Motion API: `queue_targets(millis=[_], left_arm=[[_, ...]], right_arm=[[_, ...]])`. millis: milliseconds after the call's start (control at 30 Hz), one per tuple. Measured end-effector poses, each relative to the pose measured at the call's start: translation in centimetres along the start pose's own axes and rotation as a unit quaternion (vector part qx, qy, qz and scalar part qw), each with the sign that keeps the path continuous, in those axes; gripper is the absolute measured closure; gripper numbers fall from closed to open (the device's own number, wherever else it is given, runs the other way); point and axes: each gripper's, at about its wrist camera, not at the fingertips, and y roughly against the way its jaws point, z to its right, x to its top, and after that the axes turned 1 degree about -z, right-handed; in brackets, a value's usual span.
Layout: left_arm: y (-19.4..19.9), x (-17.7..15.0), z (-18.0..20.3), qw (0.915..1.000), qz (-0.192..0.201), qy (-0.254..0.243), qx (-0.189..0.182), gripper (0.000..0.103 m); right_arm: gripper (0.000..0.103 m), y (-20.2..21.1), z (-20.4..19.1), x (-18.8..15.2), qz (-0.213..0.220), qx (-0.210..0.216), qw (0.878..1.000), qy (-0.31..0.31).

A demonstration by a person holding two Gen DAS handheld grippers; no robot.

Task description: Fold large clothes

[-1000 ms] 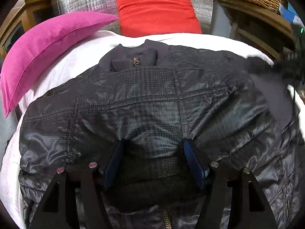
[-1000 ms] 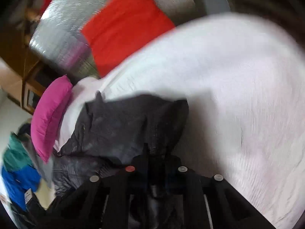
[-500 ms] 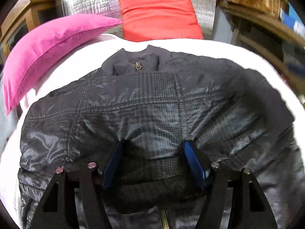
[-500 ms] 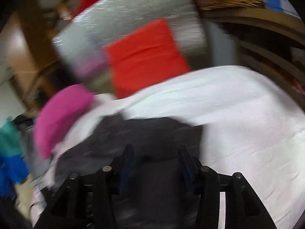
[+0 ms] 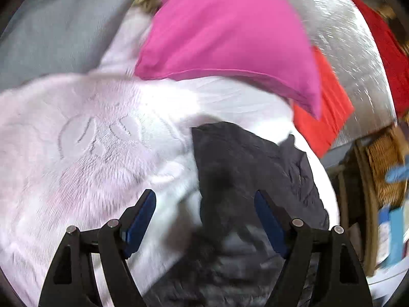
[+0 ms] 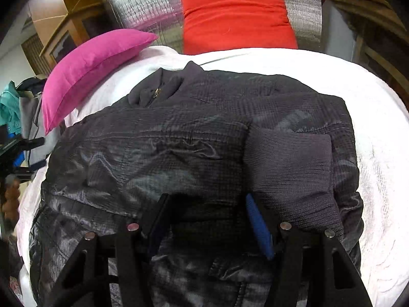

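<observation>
A large black jacket (image 6: 179, 148) lies flat on a white-covered bed (image 6: 378, 138), collar and zip at the far end, with its right sleeve and ribbed cuff (image 6: 291, 163) folded in over the body. My right gripper (image 6: 207, 220) is open and empty low over the jacket's lower middle. My left gripper (image 5: 204, 220) is open and empty over the jacket's left edge (image 5: 242, 174), where black cloth meets a pale pink fleece blanket (image 5: 84, 148). The left wrist view is blurred.
A pink pillow (image 6: 92, 69) lies at the bed's far left and a red pillow (image 6: 237, 12) leans on a silver quilted headboard (image 6: 143, 2). Wooden furniture with a wicker basket (image 5: 383, 168) stands to the right. Clothes (image 6: 12, 112) hang at the left.
My left gripper has swung from the jacket's middle to its left edge by the pink blanket. My right gripper laid the sleeve over the body, opened and now sits over the jacket.
</observation>
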Motion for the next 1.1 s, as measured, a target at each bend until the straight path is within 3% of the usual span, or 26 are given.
queue_targets(millis=[100,167,200,233,300,367,400,433,500,667,767,833,867,900,967,1033,1100], left_arm=[[-2.4,1.4,1.1,0.9990,-0.030,-0.021,-0.025,0.024],[-4.9,2.0,1.2,0.9980,-0.061,-0.013,-0.006,0.027],[-5.5,2.0,1.1,0.9976,-0.069,-0.009,-0.005,0.055],[-6.4,2.3,1.3,0.9969,-0.077,-0.015,0.000,0.076],[-5.8,2.8,2.6,0.9969,-0.059,-0.051,-0.006,0.089],[-3.3,2.1,5.8,0.9872,0.005,-0.159,-0.009,0.090],[-3.2,1.7,6.5,0.9804,0.015,-0.196,0.008,0.090],[-4.4,1.4,6.5,0.9735,-0.001,-0.225,0.040,0.090],[-6.1,0.9,5.5,0.9701,-0.024,-0.232,0.068,0.089],[-6.2,-0.5,6.1,0.9647,0.006,-0.239,0.111,0.075],[-4.2,-1.7,7.3,0.9559,0.042,-0.249,0.150,0.062],[-1.3,-3.2,8.3,0.9464,0.095,-0.257,0.171,0.054],[0.3,-4.3,8.7,0.9427,0.123,-0.259,0.170,0.051],[1.3,-5.1,9.0,0.9408,0.135,-0.263,0.166,0.044],[3.2,-7.0,9.7,0.9355,0.151,-0.286,0.141,0.041],[3.5,-9.9,10.5,0.9314,0.136,-0.317,0.117,0.041],[1.7,-11.5,10.8,0.9314,0.102,-0.330,0.115,0.041]], right_arm=[[0.038,0.1,-0.1,-0.5,0.010,-0.004,1.000,0.003],[0.038,0.1,0.1,-0.5,0.011,-0.001,1.000,0.000],[0.038,0.2,0.2,-0.6,0.011,0.001,1.000,-0.001],[0.038,0.6,0.3,-0.9,0.011,0.003,1.000,-0.001],[0.038,0.6,0.4,-0.9,0.008,0.006,1.000,0.003],[0.039,0.6,0.4,-0.9,0.007,0.005,1.000,0.006],[0.039,0.6,0.3,-0.9,0.007,0.003,1.000,0.007],[0.039,0.5,0.2,-0.9,0.008,0.002,1.000,0.010],[0.039,0.4,0.0,-1.0,0.009,0.000,1.000,0.013],[0.038,0.4,0.0,-0.9,0.007,-0.002,1.000,0.015],[0.038,0.5,0.0,-0.8,0.005,0.001,1.000,0.014],[0.038,0.8,0.3,-0.4,0.002,0.009,1.000,0.003],[0.038,1.3,0.4,-0.1,0.003,0.013,1.000,-0.005],[0.039,2.2,0.4,0.2,0.010,0.019,1.000,-0.013],[0.039,4.0,0.2,0.5,0.042,0.027,0.999,-0.014],[0.035,5.1,0.2,1.0,0.069,0.032,0.997,-0.023],[0.031,4.3,0.6,1.3,0.056,0.031,0.997,-0.036]])
